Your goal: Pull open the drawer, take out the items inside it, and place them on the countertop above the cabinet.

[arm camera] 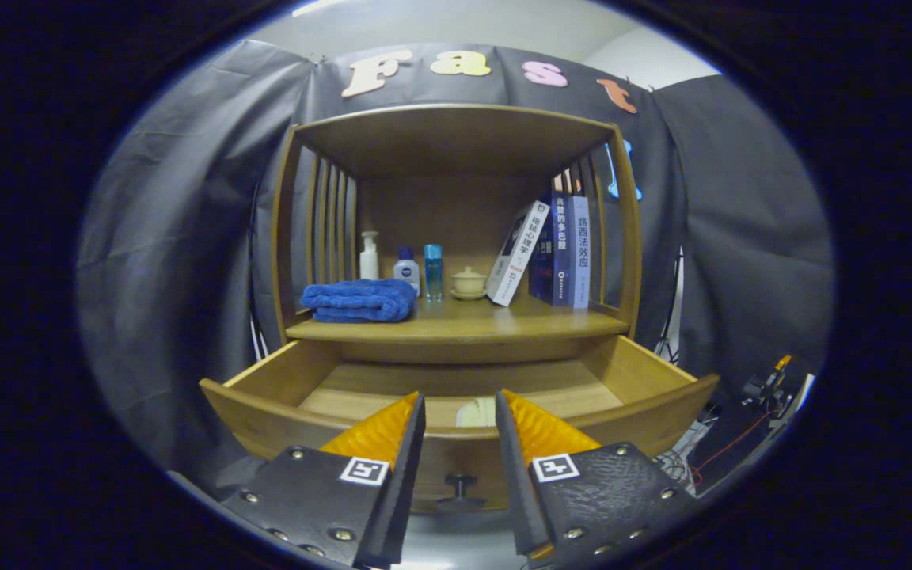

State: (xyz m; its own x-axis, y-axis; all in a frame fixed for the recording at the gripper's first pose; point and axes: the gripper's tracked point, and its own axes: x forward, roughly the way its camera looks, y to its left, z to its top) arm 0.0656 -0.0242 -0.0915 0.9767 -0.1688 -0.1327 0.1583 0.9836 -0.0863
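Hovering tool (460, 408) released above pulled-out drawer (266, 412), pale item (478, 412) half hidden between fingers

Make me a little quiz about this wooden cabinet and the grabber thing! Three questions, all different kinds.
1. True or false: the drawer is pulled open.
2. Which lies on the countertop nearest the slatted side? A) blue towel B) small lidded cup C) books
3. Fill in: the gripper has its fingers ____, with nothing between them.

Key
1. True. Its front with the dark knob stands well out from the cabinet.
2. A. The blue towel lies folded there; the small lidded cup sits mid-shelf and the books stand at the other side.
3. Apart (open). A pale item lies in the drawer just beyond them.
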